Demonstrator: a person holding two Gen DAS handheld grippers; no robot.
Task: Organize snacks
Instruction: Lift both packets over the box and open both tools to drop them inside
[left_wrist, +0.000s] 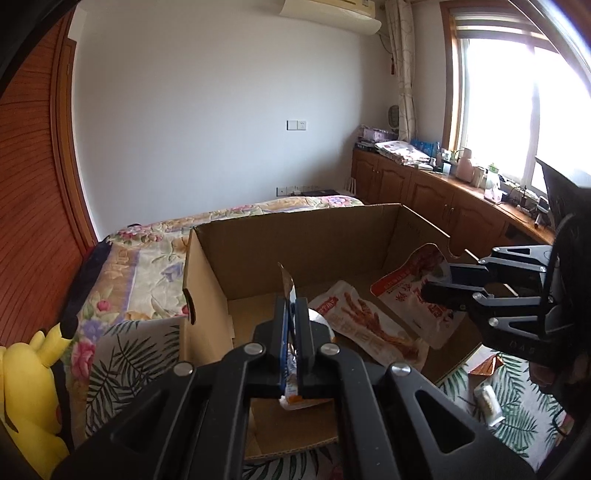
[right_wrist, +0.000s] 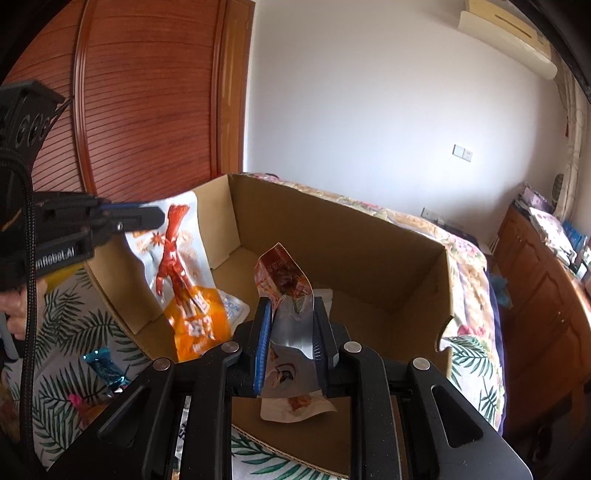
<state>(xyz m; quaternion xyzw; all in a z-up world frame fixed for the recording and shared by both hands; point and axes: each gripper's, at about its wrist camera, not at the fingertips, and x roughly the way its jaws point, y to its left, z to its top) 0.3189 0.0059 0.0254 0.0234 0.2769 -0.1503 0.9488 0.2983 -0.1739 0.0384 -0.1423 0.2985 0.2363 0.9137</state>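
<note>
An open cardboard box (left_wrist: 295, 236) (right_wrist: 332, 229) stands on the bed. My left gripper (left_wrist: 291, 306) is shut on a thin white and orange chicken-feet packet (left_wrist: 287, 280), seen edge-on over the box's near left part. In the right wrist view that packet (right_wrist: 181, 273) hangs from the left gripper (right_wrist: 159, 218) at the box's left wall. My right gripper (right_wrist: 291, 306) is shut on a red and silver pouch (right_wrist: 282, 277) over the box's near side. In the left wrist view the right gripper (left_wrist: 432, 290) holds this pouch (left_wrist: 413, 280) at the box's right. Another chicken-feet packet (left_wrist: 369, 325) lies on the box floor.
A white packet (right_wrist: 232, 306) also lies inside the box. Loose snacks lie on the leaf-patterned cloth around it: a blue-wrapped one (right_wrist: 103, 365) and a small white one (left_wrist: 487, 402). A yellow plush toy (left_wrist: 33, 387) sits at the left. Wooden cabinets (left_wrist: 424, 192) line the right wall.
</note>
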